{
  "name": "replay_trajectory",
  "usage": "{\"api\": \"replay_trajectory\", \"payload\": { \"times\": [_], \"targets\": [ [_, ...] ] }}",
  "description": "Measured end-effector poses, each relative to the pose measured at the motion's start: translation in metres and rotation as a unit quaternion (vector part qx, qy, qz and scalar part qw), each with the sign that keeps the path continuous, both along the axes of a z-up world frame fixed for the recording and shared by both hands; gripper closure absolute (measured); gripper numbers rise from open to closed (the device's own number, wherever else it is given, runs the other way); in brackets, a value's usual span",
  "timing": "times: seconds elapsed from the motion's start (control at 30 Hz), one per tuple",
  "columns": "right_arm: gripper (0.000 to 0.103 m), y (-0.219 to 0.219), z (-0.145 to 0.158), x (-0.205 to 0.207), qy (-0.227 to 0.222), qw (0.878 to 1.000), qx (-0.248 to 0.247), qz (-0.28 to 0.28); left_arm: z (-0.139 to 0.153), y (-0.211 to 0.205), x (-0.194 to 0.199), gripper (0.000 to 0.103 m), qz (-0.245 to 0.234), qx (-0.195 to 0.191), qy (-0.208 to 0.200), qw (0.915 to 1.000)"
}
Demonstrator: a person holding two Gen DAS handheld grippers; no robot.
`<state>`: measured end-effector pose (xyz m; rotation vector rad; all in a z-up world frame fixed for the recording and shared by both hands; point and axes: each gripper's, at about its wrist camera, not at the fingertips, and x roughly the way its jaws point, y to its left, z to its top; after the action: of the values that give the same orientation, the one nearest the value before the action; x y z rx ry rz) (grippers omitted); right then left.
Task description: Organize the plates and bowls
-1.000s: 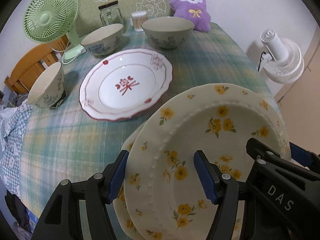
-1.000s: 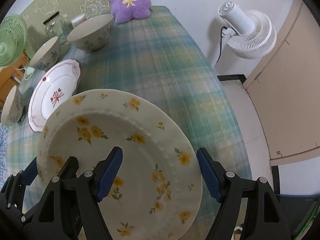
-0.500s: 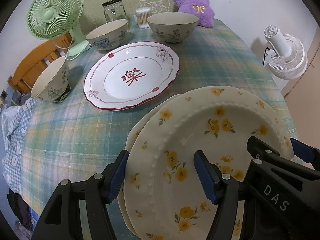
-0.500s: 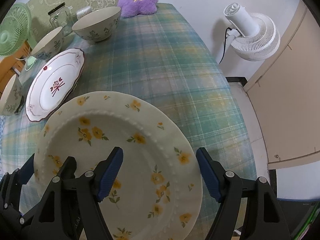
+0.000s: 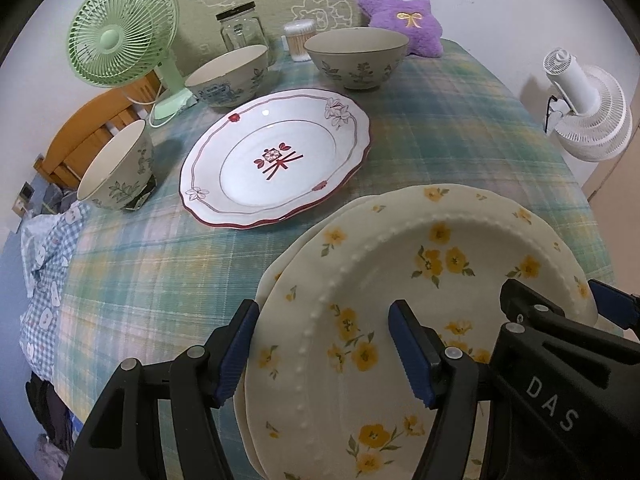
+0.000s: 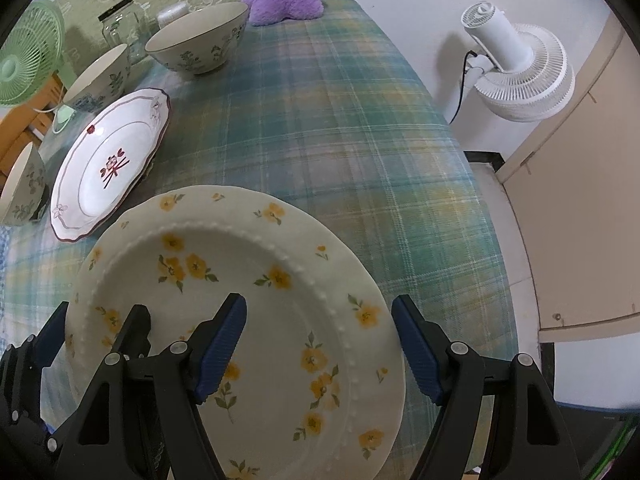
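Both claws hang over the near end of the desk (image 6: 360, 128), each pointing steeply down. The left claw (image 5: 322, 344) has its blue pads spread wide, and the yellow-flowered plate (image 5: 400, 300) lies under it, its left rim running between the pads without either one pressing it. A second plate of the same pattern (image 5: 280, 270) peeks out beneath, just left of that claw's left finger, so the two sit stacked. The right claw (image 6: 320, 344) is open as well, pads apart over the right half of the same top plate, whose right rim passes just inside its right finger. Ahead of the left claw and a little to its left lie the red-trimmed plates (image 5: 276, 168), seemingly two stacked. Further ahead stand two flowered bowls: the wide bowl (image 5: 356, 58) and the blue-patterned bowl (image 5: 228, 76). A third bowl (image 5: 116, 168) sits off to the left of the red-trimmed stack. Behind them are a green fan (image 5: 120, 36), a glass jar (image 5: 240, 28) and a purple plush toy (image 5: 400, 4).
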<state>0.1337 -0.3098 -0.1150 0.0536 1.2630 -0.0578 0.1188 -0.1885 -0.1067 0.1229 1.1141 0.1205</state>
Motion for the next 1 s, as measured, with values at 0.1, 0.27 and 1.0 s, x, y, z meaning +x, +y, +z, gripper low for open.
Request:
{"api": "replay_trajectory", "payload": {
  "times": [0.1,0.27,1.0],
  "targets": [
    [0.025,0.009,0.004,-0.001,-0.007,1.000,-0.005,0.022,-0.003,-0.004,0.002,0.033,-0.002,0.018,0.010,0.9998],
    [0.025,0.007,0.001,0.004,0.006,1.000,0.006,0.028,-0.003,-0.002,0.004,0.032,0.003,0.020,0.018,0.9996],
    [0.017,0.027,0.056,0.030,-0.051,0.992,0.047,0.108,0.051,0.034,0.016,0.019,0.054,-0.036,-0.013,0.9978]
  ]
}}
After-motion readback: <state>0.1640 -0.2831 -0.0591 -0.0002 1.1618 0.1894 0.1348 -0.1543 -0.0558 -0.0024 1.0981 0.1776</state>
